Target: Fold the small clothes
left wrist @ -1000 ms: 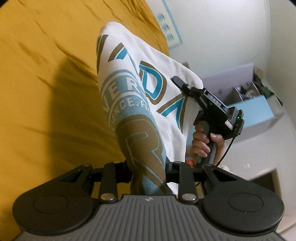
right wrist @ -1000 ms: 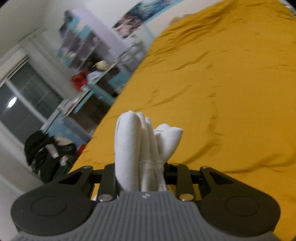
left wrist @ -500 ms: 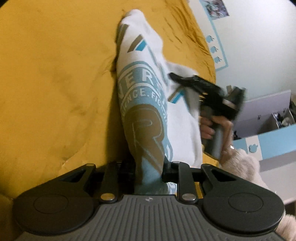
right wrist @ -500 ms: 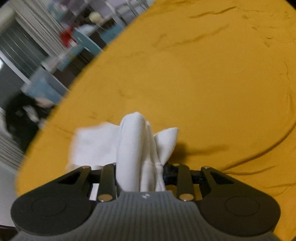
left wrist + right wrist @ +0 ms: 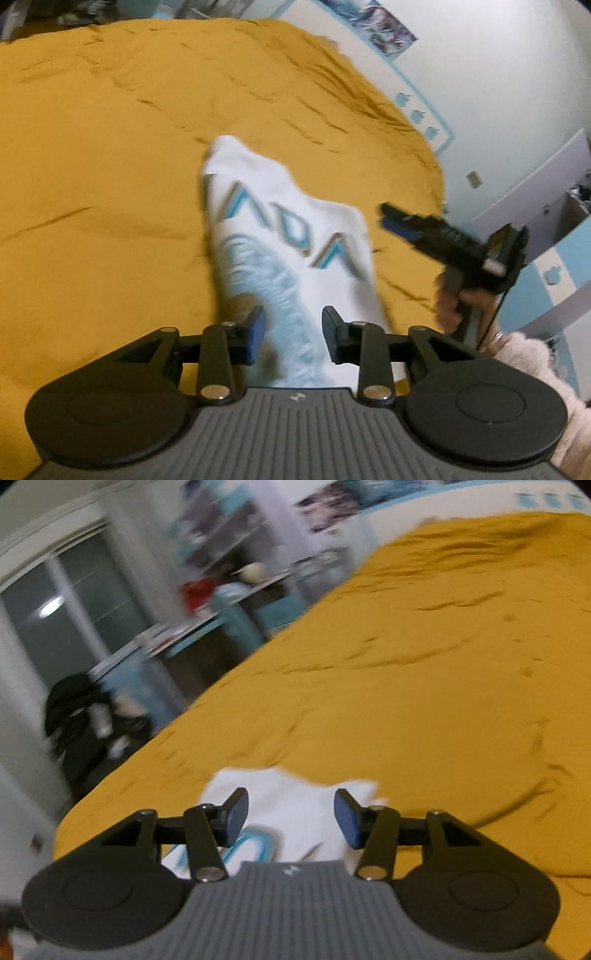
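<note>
A white shirt (image 5: 288, 236) with teal and tan lettering lies on the mustard bedspread (image 5: 110, 166), in a long folded strip that runs away from my left gripper (image 5: 293, 332). The left jaws are opening; the near end of the shirt lies between them and the pads stand clear of it. To the right, my right gripper (image 5: 388, 219) hovers just off the shirt's edge, held by a hand (image 5: 454, 295). In the right wrist view my right gripper (image 5: 291, 812) is opening, with the shirt (image 5: 288, 794) on the bed (image 5: 443, 683) below it and nothing pinched.
The bed's edge runs close on the right gripper's left side, with a cluttered desk (image 5: 229, 590), a dark heap of clothes (image 5: 81, 709) and a window beyond it. A wall with a poster (image 5: 373, 22) and a blue-and-white cabinet (image 5: 554, 240) stand to the right.
Both grippers were shut on bunched shirt cloth and have let it go. The shirt has come down from hanging and now lies on the bed. The right gripper has dropped lower.
</note>
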The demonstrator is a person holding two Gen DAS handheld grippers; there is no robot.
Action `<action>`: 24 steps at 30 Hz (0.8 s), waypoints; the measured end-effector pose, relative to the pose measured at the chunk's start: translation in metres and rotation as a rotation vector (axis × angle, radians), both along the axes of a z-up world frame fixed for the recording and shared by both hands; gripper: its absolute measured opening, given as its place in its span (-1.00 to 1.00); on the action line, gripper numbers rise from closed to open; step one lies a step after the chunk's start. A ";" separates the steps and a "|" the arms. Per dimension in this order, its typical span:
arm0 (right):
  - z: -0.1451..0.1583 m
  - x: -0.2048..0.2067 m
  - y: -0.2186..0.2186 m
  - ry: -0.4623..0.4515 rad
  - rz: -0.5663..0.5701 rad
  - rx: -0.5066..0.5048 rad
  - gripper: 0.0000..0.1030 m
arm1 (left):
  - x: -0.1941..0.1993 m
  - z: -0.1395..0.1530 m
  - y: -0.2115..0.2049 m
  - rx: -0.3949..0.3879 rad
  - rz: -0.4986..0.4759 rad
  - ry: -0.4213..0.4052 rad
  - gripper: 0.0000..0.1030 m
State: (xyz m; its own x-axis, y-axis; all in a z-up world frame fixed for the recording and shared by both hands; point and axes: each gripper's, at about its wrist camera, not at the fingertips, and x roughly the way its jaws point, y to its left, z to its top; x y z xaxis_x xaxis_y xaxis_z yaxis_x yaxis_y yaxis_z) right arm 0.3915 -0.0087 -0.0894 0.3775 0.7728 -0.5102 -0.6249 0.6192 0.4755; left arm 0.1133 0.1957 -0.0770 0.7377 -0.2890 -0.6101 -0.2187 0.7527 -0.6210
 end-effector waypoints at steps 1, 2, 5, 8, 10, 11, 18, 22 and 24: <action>-0.001 -0.001 0.007 -0.016 0.013 -0.013 -0.06 | 0.007 -0.002 -0.004 -0.010 -0.010 -0.004 -0.26; -0.004 0.000 0.010 -0.028 0.017 -0.022 -0.05 | 0.013 -0.006 -0.008 -0.024 -0.022 -0.004 -0.25; -0.025 0.019 0.022 0.015 -0.024 -0.031 -0.03 | 0.021 -0.026 -0.013 -0.051 -0.009 0.032 -0.25; -0.057 0.033 0.014 0.075 -0.072 -0.014 -0.03 | 0.017 -0.047 -0.011 -0.097 0.017 0.064 -0.25; -0.073 0.042 0.012 0.113 -0.093 0.001 -0.05 | 0.018 -0.053 -0.013 -0.114 0.030 0.068 -0.26; -0.084 0.037 0.003 0.128 -0.100 0.011 -0.05 | 0.019 -0.058 -0.013 -0.118 0.027 0.072 -0.26; -0.073 0.021 0.003 0.082 -0.100 -0.011 -0.03 | 0.008 -0.034 -0.025 0.037 -0.008 0.056 -0.33; -0.026 -0.036 -0.030 0.035 -0.042 0.033 0.00 | -0.005 -0.015 -0.032 0.031 -0.025 0.002 -0.29; -0.008 -0.077 -0.043 -0.010 0.014 0.029 0.09 | -0.011 -0.011 -0.034 0.031 -0.024 -0.006 -0.27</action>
